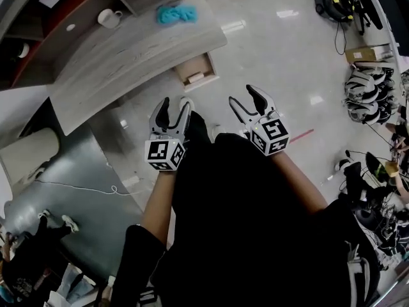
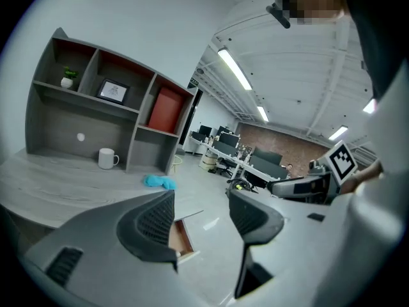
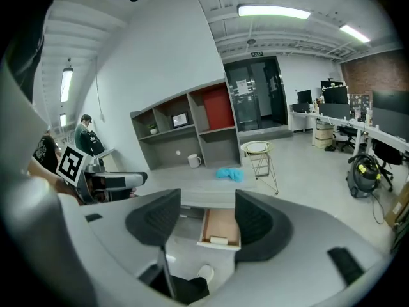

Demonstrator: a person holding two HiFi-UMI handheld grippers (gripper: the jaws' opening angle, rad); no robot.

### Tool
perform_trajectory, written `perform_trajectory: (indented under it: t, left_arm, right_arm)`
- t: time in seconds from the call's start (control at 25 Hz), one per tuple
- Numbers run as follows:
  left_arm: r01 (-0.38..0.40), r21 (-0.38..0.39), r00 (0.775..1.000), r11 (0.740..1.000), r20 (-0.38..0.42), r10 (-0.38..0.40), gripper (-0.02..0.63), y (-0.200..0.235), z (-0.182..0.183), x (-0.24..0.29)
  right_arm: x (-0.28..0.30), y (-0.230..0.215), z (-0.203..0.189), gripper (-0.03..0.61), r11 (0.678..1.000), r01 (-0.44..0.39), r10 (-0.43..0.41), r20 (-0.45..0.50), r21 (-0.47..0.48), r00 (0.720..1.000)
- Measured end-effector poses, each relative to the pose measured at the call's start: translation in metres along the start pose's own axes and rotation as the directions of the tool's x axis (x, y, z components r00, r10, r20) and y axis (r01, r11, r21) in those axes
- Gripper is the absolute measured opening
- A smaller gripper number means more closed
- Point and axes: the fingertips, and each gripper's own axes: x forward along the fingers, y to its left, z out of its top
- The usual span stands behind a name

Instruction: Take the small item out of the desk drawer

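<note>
The desk drawer [image 1: 197, 73] stands pulled open under the grey desk [image 1: 128, 50]. A small pale item [image 1: 195, 77] lies inside it near the front; the right gripper view shows the same drawer [image 3: 220, 228] and item [image 3: 218, 240]. My left gripper [image 1: 172, 109] is open and held in the air short of the drawer. To its right, my right gripper [image 1: 244, 100] is also open and empty. The left gripper [image 2: 201, 219] sees only a corner of the drawer [image 2: 182, 235] past its left jaw. The right gripper [image 3: 204, 222] frames the drawer between its jaws.
On the desk sit a white mug [image 1: 110, 18] and a blue cloth [image 1: 177, 14], with a shelf unit [image 3: 185, 130] behind. A round wire stool [image 3: 258, 149] stands beside the desk. Helmets and cables [image 1: 365, 91] lie on the floor at right. Another person [image 3: 85, 136] stands at the far left.
</note>
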Motion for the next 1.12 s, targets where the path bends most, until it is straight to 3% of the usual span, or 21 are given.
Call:
perform_trajectory:
  t: [0.24,0.4,0.6,0.84,1.12]
  left_arm:
    - [0.017,-0.019,1.000,1.000,-0.025,-0.018,0.244,0.038,0.005,0.012]
    - [0.069,-0.028,0.995,0.997,-0.066,-0.071,0.244,0.058,-0.003,0.021]
    - [0.143,-0.072,0.979,0.987,-0.135,-0.152,0.244,0.078,-0.021,0.042]
    - [0.279,-0.058,0.921,0.958,-0.265,-0.285,0.245,0.078,-0.060,0.082]
    - [0.354,-0.030,0.831,0.935,-0.449,-0.329,0.244,0.073,-0.113,0.137]
  right_arm:
    - [0.051,0.022,0.035,0.249,0.999,-0.037,0.037,-0.019,-0.012,0.999]
    - [0.078,0.032,0.043,0.249,0.999,-0.042,0.041,-0.051,-0.026,0.998]
    - [0.104,0.031,0.052,0.249,0.999,-0.003,0.005,-0.059,0.039,0.998]
    - [0.110,0.021,0.049,0.250,0.991,0.077,-0.073,-0.044,0.111,0.996]
    - [0.093,-0.017,0.013,0.250,0.947,0.181,-0.176,-0.040,0.266,0.984]
